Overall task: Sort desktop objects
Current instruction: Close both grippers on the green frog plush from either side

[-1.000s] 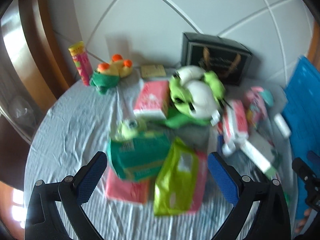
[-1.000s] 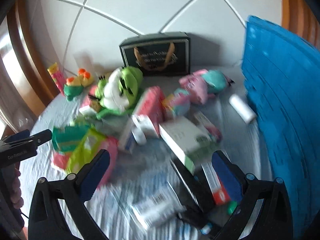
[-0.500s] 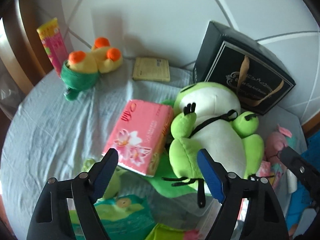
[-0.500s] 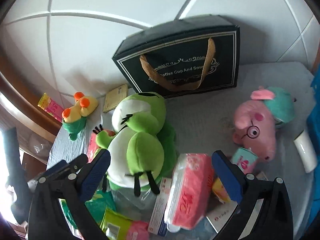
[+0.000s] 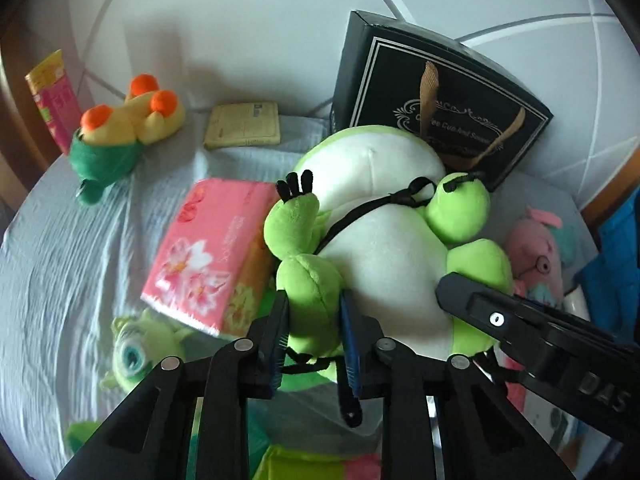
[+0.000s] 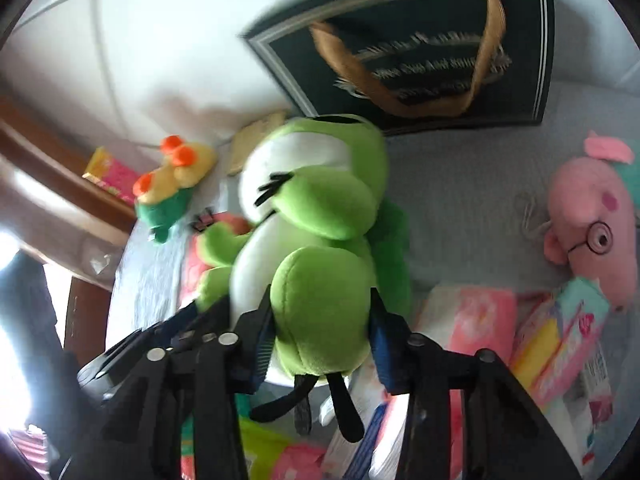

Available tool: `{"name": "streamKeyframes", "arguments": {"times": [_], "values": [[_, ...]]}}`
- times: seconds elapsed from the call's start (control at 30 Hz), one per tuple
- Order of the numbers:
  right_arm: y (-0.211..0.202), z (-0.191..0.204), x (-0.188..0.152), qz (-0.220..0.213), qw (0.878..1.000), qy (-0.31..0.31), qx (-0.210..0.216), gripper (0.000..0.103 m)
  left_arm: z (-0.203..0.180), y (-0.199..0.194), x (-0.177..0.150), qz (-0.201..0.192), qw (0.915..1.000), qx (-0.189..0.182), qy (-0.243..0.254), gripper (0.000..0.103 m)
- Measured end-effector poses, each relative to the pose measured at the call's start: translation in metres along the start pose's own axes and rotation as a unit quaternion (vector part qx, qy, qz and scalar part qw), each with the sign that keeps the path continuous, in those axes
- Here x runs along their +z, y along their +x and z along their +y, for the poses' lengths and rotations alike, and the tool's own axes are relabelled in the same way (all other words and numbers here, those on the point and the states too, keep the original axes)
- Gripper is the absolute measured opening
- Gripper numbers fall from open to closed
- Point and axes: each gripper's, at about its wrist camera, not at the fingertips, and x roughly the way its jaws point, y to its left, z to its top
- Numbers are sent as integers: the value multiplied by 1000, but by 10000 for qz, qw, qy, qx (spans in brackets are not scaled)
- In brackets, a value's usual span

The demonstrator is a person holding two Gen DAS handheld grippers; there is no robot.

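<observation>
The left gripper (image 5: 313, 332) has just closed on one foot of the green frog toy (image 5: 384, 240). The right gripper (image 6: 320, 344) has just closed on its other foot, beside a pink tissue pack (image 5: 208, 252).

Your left black two-finger gripper with blue ribbed pads (image 5: 313, 330) points steeply downward; its jaws have just been closing and now pinch a plush foot between the pads. Your right black two-finger gripper with blue ribbed pads (image 6: 322, 338) tilts likewise, jaws just closed onto the other foot. The two tools stand just beside each other.
</observation>
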Motion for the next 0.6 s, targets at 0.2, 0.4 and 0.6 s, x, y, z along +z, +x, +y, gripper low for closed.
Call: {"name": "streamKeyframes", "arguments": {"times": [0.2,0.4,0.6], "values": [[-58,21,-57,-117,9988,-21,469,39,2,-89,-47,-288,9990,-246,231,14],[-126,69,-156,63,9948,-186,1000,28,-7,-160,-119,-186,9955,-172,916,1],[-140,64,-217,68,9984,92,546,25,13,-165,-167,86,9974,117,703,32]]}}
